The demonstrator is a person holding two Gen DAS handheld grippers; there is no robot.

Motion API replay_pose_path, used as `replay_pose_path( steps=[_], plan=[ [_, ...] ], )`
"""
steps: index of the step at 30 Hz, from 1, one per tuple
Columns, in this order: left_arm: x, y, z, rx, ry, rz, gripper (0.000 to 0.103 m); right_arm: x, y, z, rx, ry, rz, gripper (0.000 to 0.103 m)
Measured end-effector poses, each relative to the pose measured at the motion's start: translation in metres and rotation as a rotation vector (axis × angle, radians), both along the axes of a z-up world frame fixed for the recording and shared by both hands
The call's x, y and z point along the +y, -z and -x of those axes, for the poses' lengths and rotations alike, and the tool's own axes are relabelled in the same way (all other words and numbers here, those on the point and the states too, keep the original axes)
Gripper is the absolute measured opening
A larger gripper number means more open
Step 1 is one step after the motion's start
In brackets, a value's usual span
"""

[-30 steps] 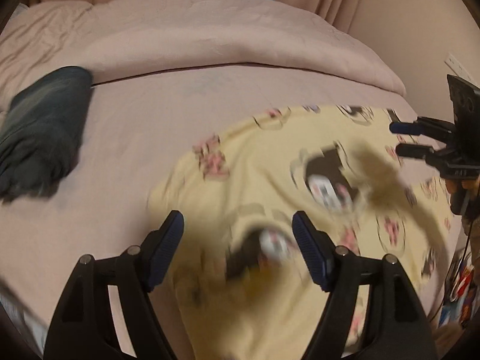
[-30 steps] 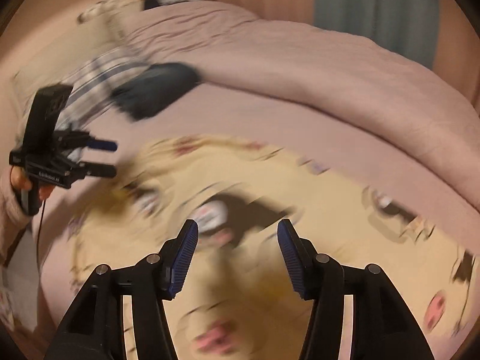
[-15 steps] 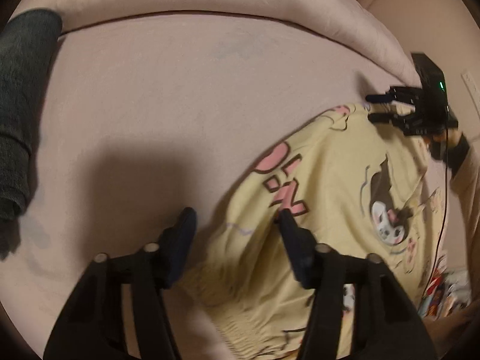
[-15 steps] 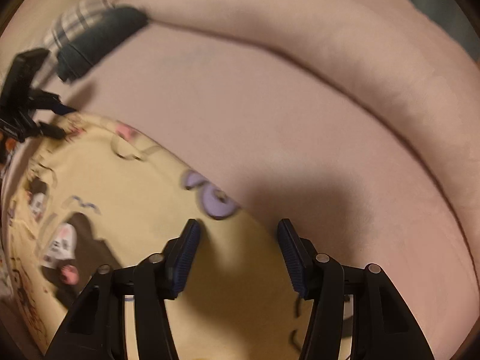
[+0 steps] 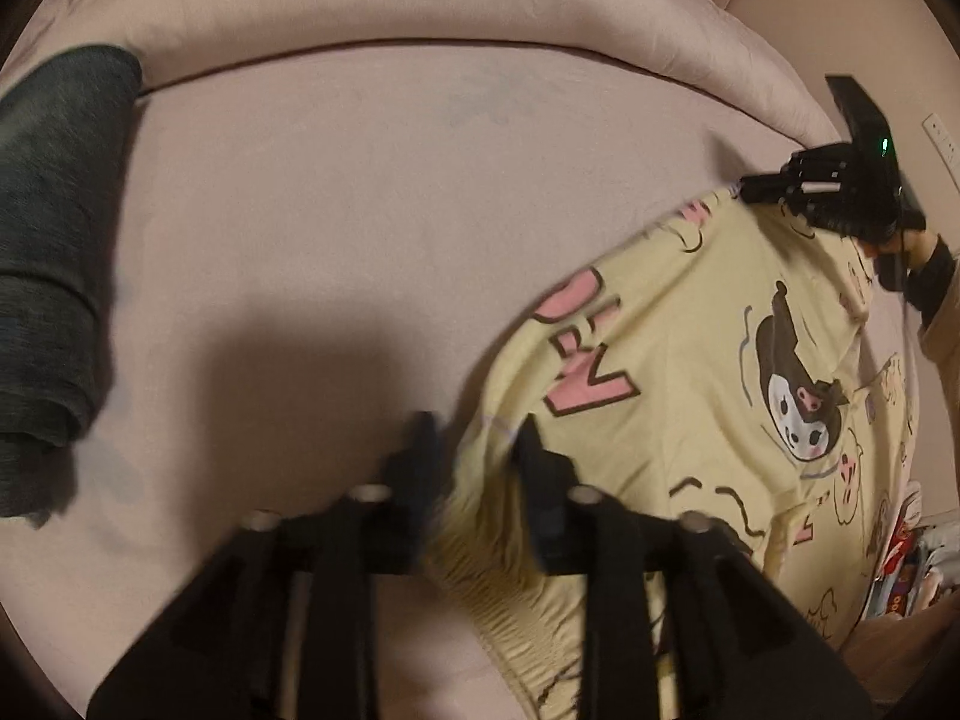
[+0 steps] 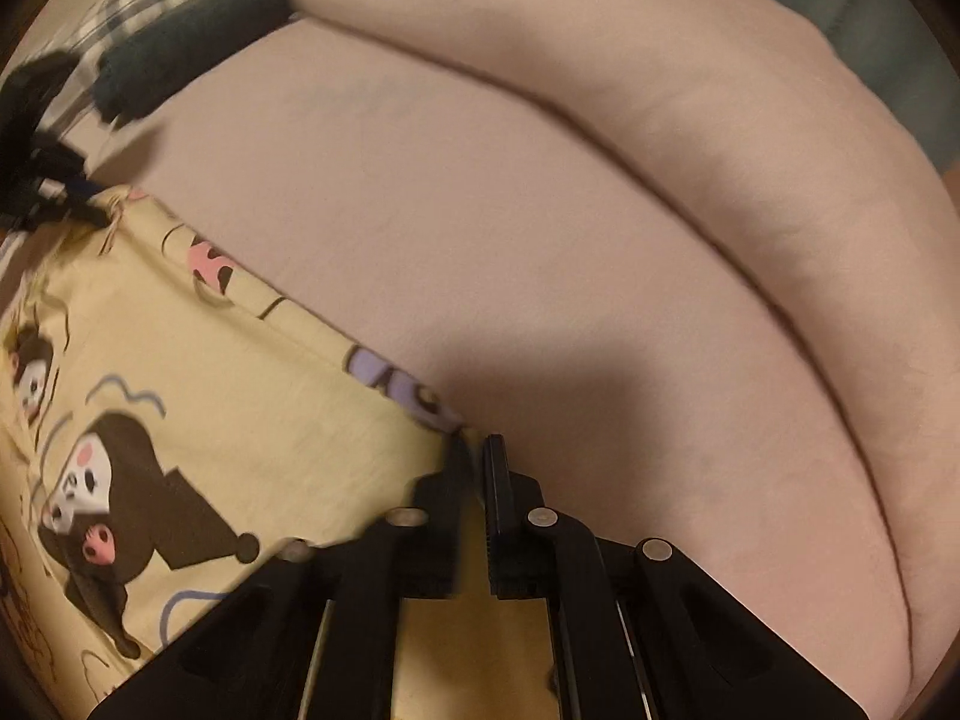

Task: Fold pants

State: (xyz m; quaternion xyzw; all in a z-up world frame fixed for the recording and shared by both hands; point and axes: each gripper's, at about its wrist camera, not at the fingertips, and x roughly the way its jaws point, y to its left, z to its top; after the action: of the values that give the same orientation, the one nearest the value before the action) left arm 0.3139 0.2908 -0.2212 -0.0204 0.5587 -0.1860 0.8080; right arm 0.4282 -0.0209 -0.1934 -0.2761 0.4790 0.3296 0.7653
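Note:
Yellow cartoon-print pants lie spread on a pink bed; they also show in the right wrist view. My left gripper sits at the pants' elastic waistband corner, its jaws closing on the cloth with a small gap left. My right gripper is shut on the far hem corner of the pants. In the left wrist view the right gripper shows at the far corner. In the right wrist view the left gripper shows at the other corner.
The pink bed sheet stretches ahead, with a rolled pink duvet at the back. A dark folded garment lies at the left, also in the right wrist view. Books or boxes lie off the bed's right edge.
Both grippers dropped from above the pants to its far corners. Their jaws went from wide open to closed on the cloth; the right one is now fully shut.

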Motion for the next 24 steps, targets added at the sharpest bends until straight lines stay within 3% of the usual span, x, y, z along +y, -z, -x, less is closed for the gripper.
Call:
replay_pose_path(
  steps=[1,3,6,9,14,16,19,21,22,23,24],
  plan=[
    [0.005,-0.006,-0.001,-0.011,-0.009,0.000,0.056,-0.002,-0.006,0.000,0.007,0.006,-0.021,0.003],
    [0.011,-0.007,-0.002,-0.011,-0.029,0.027,0.067,-0.008,-0.017,-0.001,-0.007,0.007,-0.058,0.003],
    [0.011,0.007,-0.011,0.053,-0.038,0.032,0.066,-0.010,-0.009,-0.009,0.045,0.021,-0.019,0.004],
    [0.000,0.009,-0.014,0.037,0.020,-0.018,0.065,-0.011,0.007,-0.018,0.100,0.020,-0.013,0.007],
    [-0.004,0.011,-0.013,0.042,0.064,-0.069,0.045,-0.022,0.010,-0.028,0.183,0.011,-0.049,0.007],
    [-0.007,0.009,-0.010,0.047,0.086,-0.060,0.028,-0.017,0.011,-0.024,0.192,-0.014,-0.023,0.007],
    [-0.014,0.009,-0.005,0.032,0.114,-0.112,0.030,-0.003,0.004,-0.013,0.232,-0.086,-0.007,0.007],
    [-0.015,0.011,-0.005,0.030,0.101,-0.115,0.031,-0.009,-0.006,-0.021,0.158,-0.007,-0.005,0.009],
    [-0.015,0.011,-0.006,0.030,0.097,-0.116,0.031,-0.010,-0.010,-0.020,0.136,0.000,-0.008,0.014],
    [-0.016,0.012,-0.006,0.030,0.097,-0.119,0.031,-0.011,-0.013,-0.020,0.120,-0.004,-0.017,0.031],
    [-0.022,0.013,-0.007,0.030,0.097,-0.121,0.031,-0.010,-0.014,-0.020,0.129,-0.014,-0.024,0.042]
  ],
)
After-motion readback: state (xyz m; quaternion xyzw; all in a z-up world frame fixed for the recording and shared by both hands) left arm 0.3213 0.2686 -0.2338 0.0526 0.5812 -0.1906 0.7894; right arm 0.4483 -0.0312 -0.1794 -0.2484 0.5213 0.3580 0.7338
